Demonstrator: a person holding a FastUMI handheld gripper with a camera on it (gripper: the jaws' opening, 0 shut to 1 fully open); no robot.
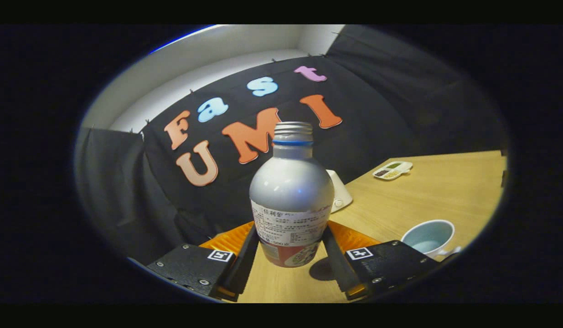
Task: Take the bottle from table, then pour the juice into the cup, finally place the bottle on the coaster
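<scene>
Jaws of the gripper (290,255) pinch a rounded, matte silver metal bottle (291,191) with threaded neck, lifted above the wooden table (422,200); a glossy cup (428,237) sits nearby.

Gripper (288,264): two flat finger plates, corner screws, one square black-and-white marker tag each, ribbed inner pads (241,266), fingers flanking the bottle.

silver bottle (291,182) — blue-ringed, pale-blue cup (428,237)

Your wooden desk (427,196) carries a pale blue cup (428,237), a small divided dish (392,170) farther back, and a white cone-shaped object (339,191) behind the bottle (291,191).
</scene>
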